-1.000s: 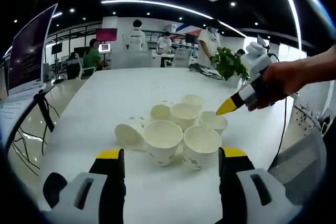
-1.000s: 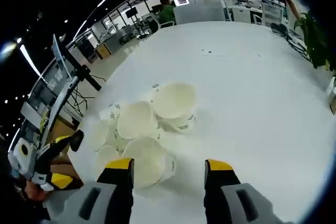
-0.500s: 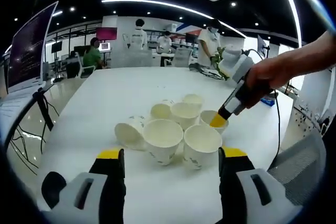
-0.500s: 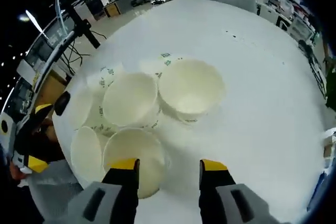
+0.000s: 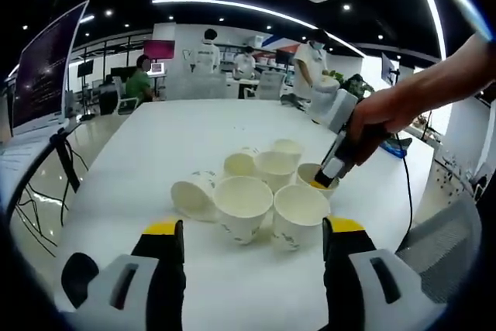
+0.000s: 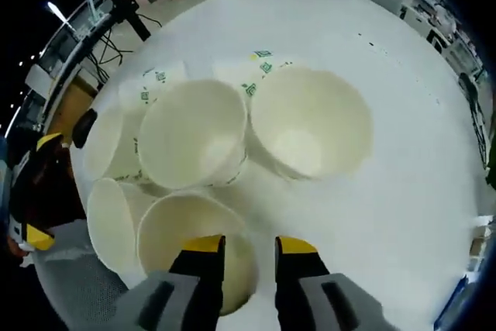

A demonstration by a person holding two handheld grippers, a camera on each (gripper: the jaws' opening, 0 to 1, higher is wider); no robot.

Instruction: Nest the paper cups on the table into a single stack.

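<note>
Several white paper cups point(image 5: 242, 205) stand bunched on the white table point(image 5: 155, 145), and one cup point(image 5: 191, 194) lies on its side at the left of the bunch. My left gripper point(image 5: 253, 226) is open, low and short of the cups. A hand holds my right gripper point(image 5: 319, 182), whose tip dips into the far-right cup point(image 5: 307, 173). From above, my right gripper point(image 6: 249, 246) is open with a narrow gap. One jaw is inside the near cup point(image 6: 167, 230) and one outside, with its rim wall between them. Two wide cups point(image 6: 192, 133) point(image 6: 310, 129) sit beyond. My left gripper point(image 6: 39, 191) shows at the left.
A large monitor point(image 5: 43, 67) on a stand rises off the table's left edge. Several people stand or sit at desks in the background point(image 5: 205, 56). A grey chair point(image 5: 442, 246) is at the table's right side, and a cable point(image 5: 409, 191) hangs from the right gripper.
My right gripper has dropped onto the far-right cup, and its jaws have narrowed across that cup's rim. The left gripper has stayed still and open.
</note>
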